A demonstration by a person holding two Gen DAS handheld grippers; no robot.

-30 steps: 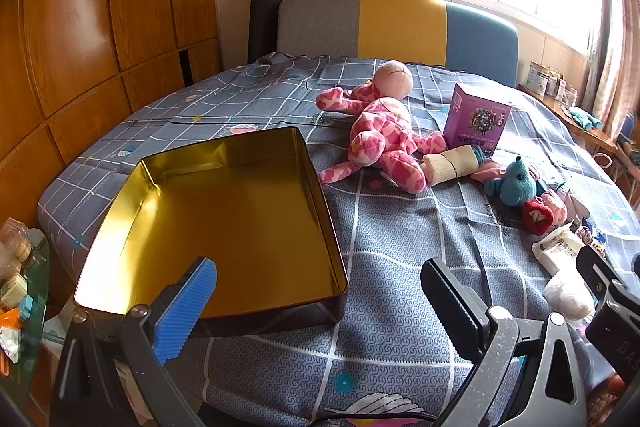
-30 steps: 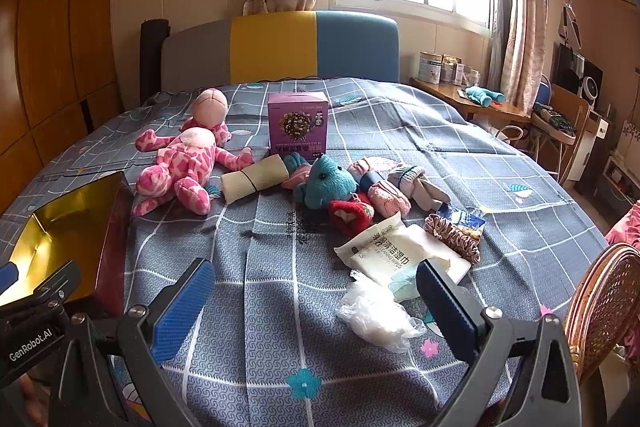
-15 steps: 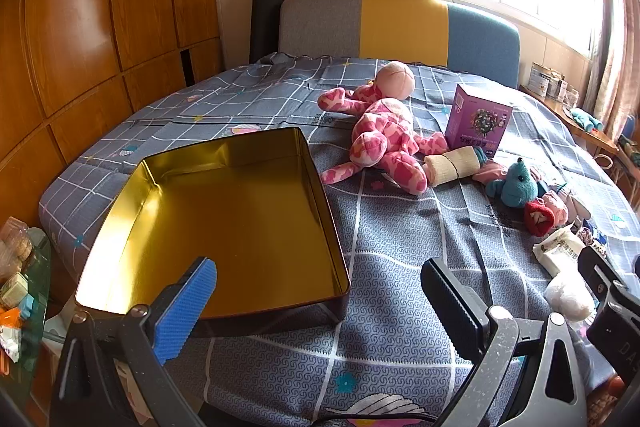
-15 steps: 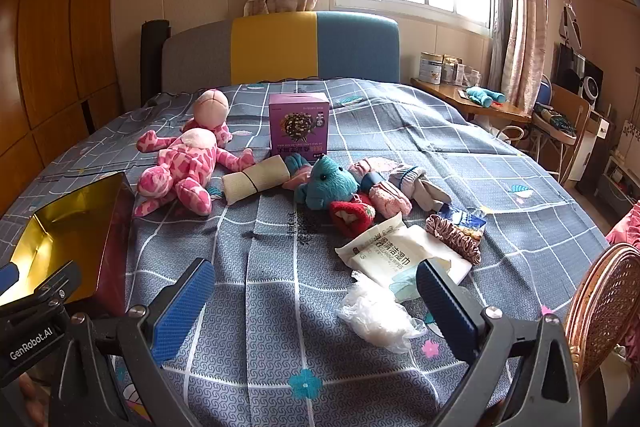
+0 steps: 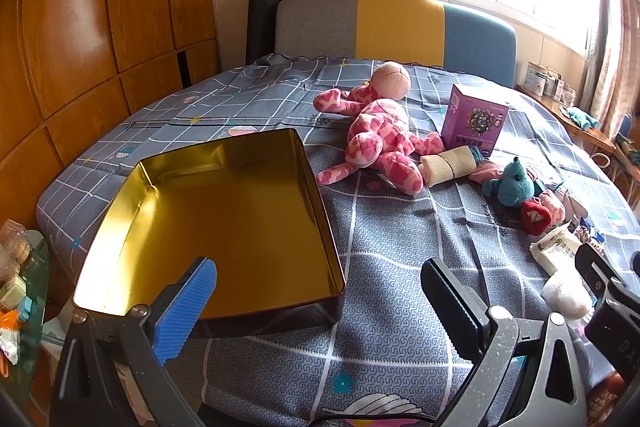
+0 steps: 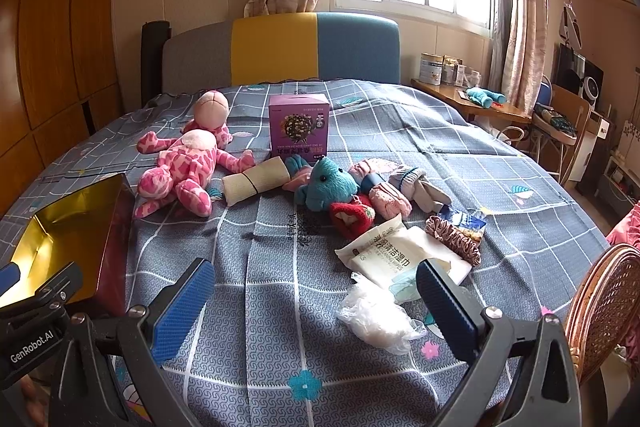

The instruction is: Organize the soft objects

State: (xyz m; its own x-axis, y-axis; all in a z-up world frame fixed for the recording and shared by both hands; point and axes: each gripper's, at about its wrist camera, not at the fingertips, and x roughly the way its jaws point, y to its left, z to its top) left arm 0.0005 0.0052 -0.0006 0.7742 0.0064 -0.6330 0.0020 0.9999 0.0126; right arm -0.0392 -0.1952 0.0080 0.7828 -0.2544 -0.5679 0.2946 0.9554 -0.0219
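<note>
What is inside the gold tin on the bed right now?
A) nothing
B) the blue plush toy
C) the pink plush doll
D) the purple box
A: the gold tin shows only its bare shiny bottom, while the toys and box lie beside it on the bed.

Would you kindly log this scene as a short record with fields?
surface: bed with checked cover
container: gold tin, open, nothing in it
largest toy: pink plush, lying beside the tin
other toys: blue plush, red plush
non-soft item: purple box, upright
near right gripper: wipes pack, plastic bag
left gripper: open, holds nothing
right gripper: open, holds nothing
</note>
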